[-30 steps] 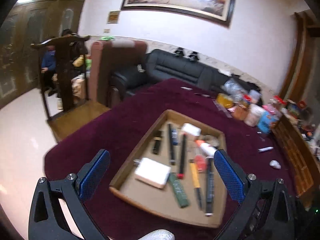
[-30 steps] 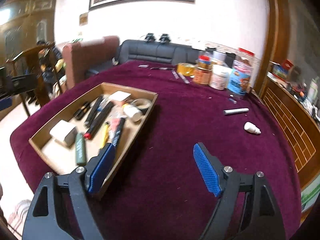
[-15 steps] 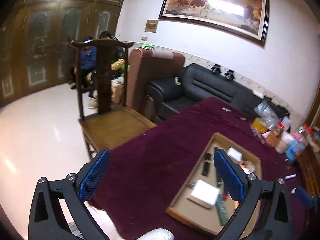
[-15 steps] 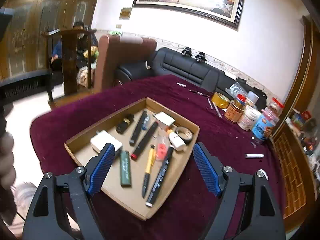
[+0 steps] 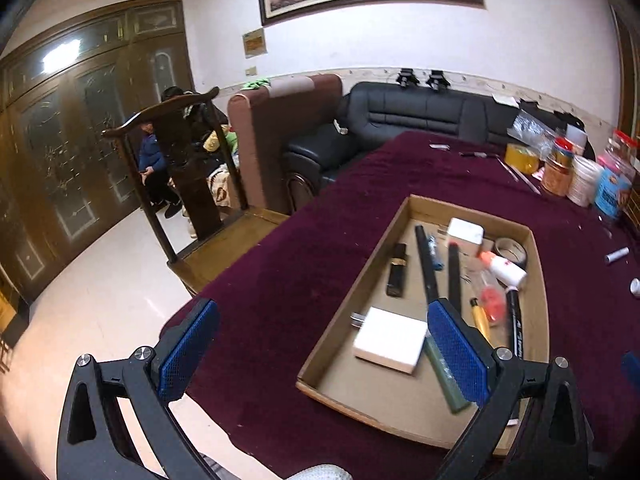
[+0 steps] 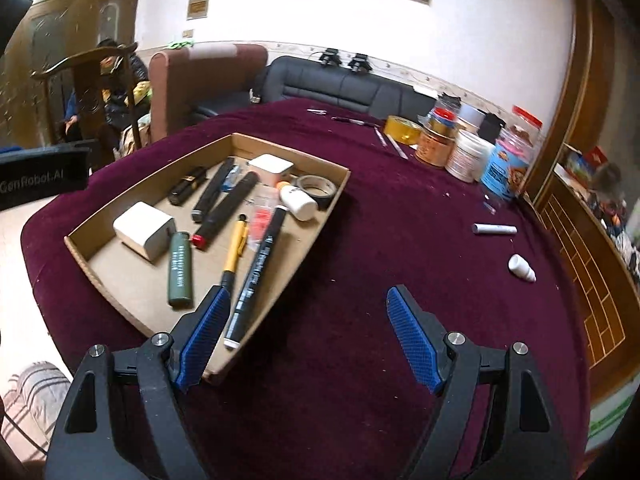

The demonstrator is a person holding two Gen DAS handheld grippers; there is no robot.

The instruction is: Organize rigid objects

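Left gripper (image 5: 320,342): nearest the camera, blue-padded jaws spread wide and holding nothing, hovering over the near edge of the table and the tray's near left corner.
Right gripper (image 6: 308,338): jaws spread wide and holding nothing, above the cloth just right of the tray's near corner.
Table (image 6: 360,280): covered in a dark maroon cloth.
Cardboard tray (image 6: 84,256): shallow and open, lying flat on the cloth on the left part of the table.
Near items in tray: a white charger block (image 6: 143,230), a green lighter (image 6: 180,269) just beside it, a yellow pen (image 6: 235,246), and a long black marker (image 6: 256,272) reaching the near edge.
Far items in tray: a black marker with a red end (image 6: 224,210), a white bottle (image 6: 298,200), a roll of tape (image 6: 318,189), and a small white box (image 6: 270,168).
Loose on cloth: a grey tube (image 6: 494,229) and a white cap (image 6: 522,268), well apart from the tray, to the right.
Far edge of table: a cluster of jars (image 6: 472,148).
Background: a black sofa (image 5: 420,112).
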